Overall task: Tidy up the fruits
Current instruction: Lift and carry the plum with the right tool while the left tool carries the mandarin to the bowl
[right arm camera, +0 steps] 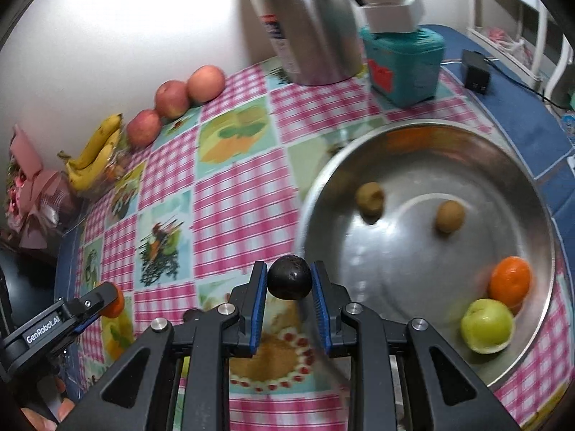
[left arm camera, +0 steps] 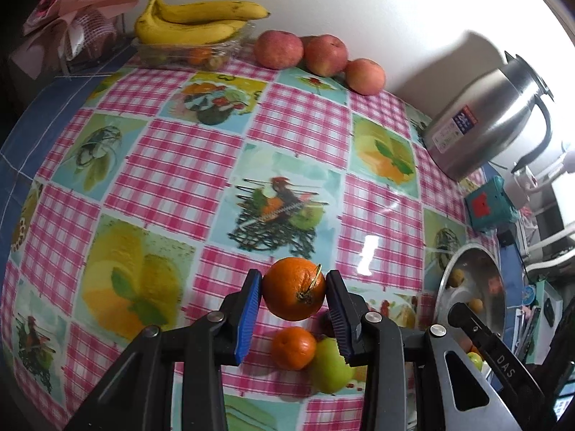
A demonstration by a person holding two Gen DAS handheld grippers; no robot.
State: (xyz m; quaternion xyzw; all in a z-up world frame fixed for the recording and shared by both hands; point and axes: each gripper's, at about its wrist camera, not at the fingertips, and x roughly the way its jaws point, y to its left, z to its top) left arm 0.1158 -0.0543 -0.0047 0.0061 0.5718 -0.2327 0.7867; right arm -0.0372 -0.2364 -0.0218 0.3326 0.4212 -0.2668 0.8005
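Steel basin (right arm camera: 532,215) on the worktop (right arm camera: 230,194) is holding 2 brown kiwis (right arm camera: 370,199), 1 mandarin (right arm camera: 510,282) and 1 green apple (right arm camera: 487,325). Clear tray (left arm camera: 187,52) at the wall is carrying bananas (left arm camera: 194,21) over small fruit. Left gripper (left arm camera: 293,292) is clamping an orange (left arm camera: 293,287) above a second orange (left arm camera: 293,347) and a green fruit (left arm camera: 329,366). Right gripper (right arm camera: 289,283) is squeezing a dark round fruit (right arm camera: 289,282) beside the basin rim.
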